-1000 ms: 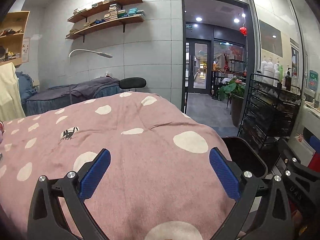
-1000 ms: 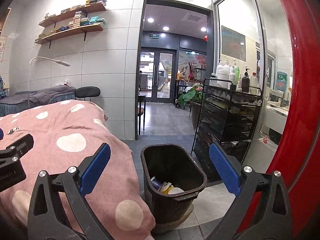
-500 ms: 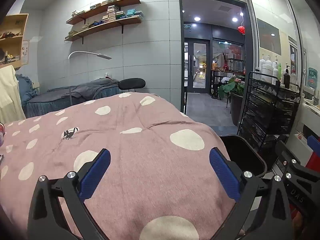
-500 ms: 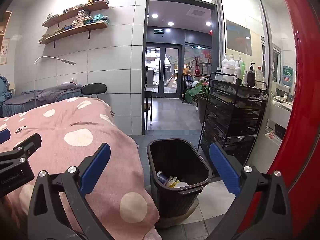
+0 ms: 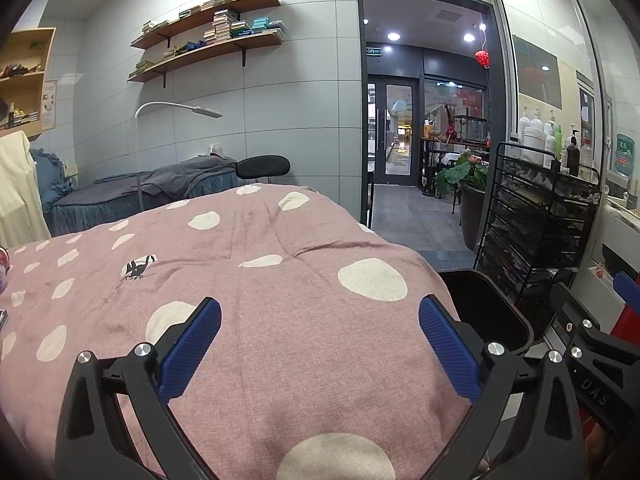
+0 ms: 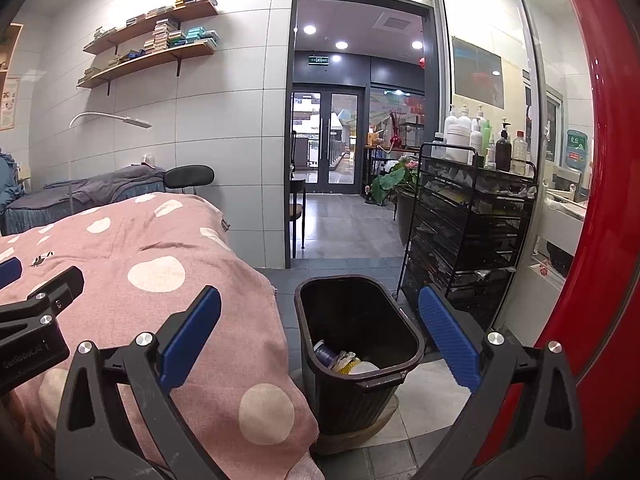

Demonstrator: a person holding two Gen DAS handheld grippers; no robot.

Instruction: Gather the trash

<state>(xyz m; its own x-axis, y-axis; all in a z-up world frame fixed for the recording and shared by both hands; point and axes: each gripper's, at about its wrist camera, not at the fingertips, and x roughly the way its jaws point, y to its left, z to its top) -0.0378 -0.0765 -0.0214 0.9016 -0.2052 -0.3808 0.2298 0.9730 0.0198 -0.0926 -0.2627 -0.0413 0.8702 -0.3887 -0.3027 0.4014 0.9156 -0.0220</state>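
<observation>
A black trash bin (image 6: 356,356) stands on the floor beside the bed's corner, with several pieces of trash (image 6: 344,362) at its bottom. Its rim also shows in the left wrist view (image 5: 490,312). My right gripper (image 6: 320,332) is open and empty, held above and in front of the bin. My left gripper (image 5: 320,334) is open and empty, held over the pink polka-dot bedspread (image 5: 248,280). Small objects (image 5: 3,268) sit at the far left edge of the bed, mostly cut off.
A black wire cart (image 6: 468,236) with bottles on top stands right of the bin. A red surface (image 6: 592,200) fills the right edge. An open doorway (image 6: 344,200) lies ahead. A second bed (image 5: 160,188), lamp and wall shelves are at the back left.
Both grippers have shifted slightly left and back, so the bin sits a little further right in the right wrist view. Both stay open and empty.
</observation>
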